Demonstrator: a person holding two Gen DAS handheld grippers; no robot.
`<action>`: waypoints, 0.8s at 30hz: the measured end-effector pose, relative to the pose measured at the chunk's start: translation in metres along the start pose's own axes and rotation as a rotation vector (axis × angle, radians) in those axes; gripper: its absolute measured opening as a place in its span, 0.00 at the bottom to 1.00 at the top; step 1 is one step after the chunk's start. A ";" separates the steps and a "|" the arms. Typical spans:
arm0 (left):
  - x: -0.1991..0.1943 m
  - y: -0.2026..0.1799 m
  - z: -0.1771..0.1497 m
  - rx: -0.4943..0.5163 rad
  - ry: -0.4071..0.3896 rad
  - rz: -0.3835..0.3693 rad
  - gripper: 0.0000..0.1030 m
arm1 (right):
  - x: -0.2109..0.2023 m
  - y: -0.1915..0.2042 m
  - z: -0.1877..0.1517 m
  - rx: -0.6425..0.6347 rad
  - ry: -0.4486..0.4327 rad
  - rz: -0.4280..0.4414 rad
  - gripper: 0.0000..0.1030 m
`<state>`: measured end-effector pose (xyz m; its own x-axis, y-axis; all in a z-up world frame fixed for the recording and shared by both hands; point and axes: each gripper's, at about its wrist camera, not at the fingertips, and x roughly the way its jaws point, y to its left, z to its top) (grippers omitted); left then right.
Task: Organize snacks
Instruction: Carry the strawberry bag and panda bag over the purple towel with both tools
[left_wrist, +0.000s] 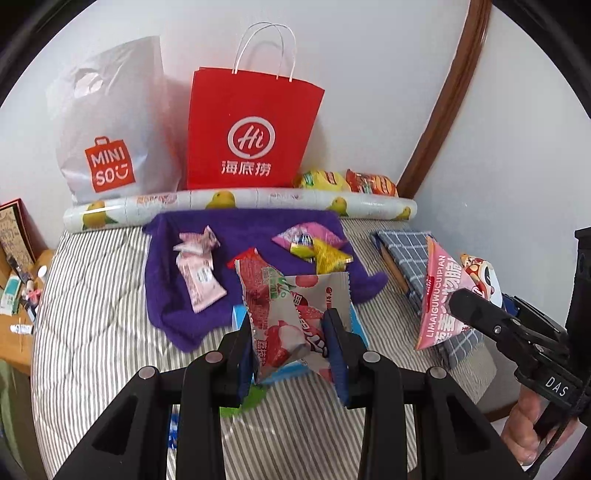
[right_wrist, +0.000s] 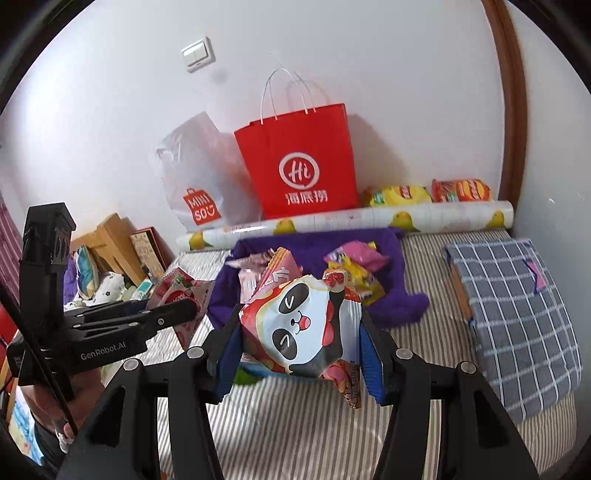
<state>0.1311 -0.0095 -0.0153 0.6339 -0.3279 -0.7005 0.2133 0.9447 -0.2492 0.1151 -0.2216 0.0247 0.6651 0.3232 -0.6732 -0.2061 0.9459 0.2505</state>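
Note:
My left gripper (left_wrist: 291, 347) is shut on a red and white lychee snack packet (left_wrist: 284, 314), held above the striped bed. My right gripper (right_wrist: 299, 354) is shut on a panda-printed snack packet (right_wrist: 301, 328) together with a pink packet (right_wrist: 277, 275) behind it. The left wrist view shows the pink packet (left_wrist: 439, 295) and the panda packet (left_wrist: 484, 277) at the right, in the right gripper (left_wrist: 465, 302). A purple towel (left_wrist: 192, 288) on the bed holds pale pink packets (left_wrist: 201, 278) and pink and yellow packets (left_wrist: 314, 245). The left gripper (right_wrist: 173, 315) shows at the left of the right wrist view.
A red paper bag (left_wrist: 247, 129) and a white Miniso plastic bag (left_wrist: 110, 129) lean on the wall behind a rolled printed sheet (left_wrist: 240, 205). Yellow and orange snack bags (left_wrist: 347, 181) lie beside the red bag. A folded checked cloth (right_wrist: 513, 306) lies at the right.

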 end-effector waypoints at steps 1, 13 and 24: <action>0.002 0.001 0.004 -0.001 -0.004 0.001 0.32 | 0.004 0.000 0.006 -0.004 -0.002 0.005 0.54; 0.033 0.023 0.061 -0.023 -0.028 0.041 0.32 | 0.054 -0.003 0.057 -0.042 0.018 0.054 0.54; 0.074 0.065 0.101 -0.089 -0.015 0.091 0.32 | 0.134 -0.004 0.087 -0.092 0.098 0.075 0.54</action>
<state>0.2672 0.0286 -0.0157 0.6586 -0.2403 -0.7131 0.0878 0.9657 -0.2443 0.2676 -0.1842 -0.0054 0.5733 0.3896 -0.7208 -0.3204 0.9163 0.2404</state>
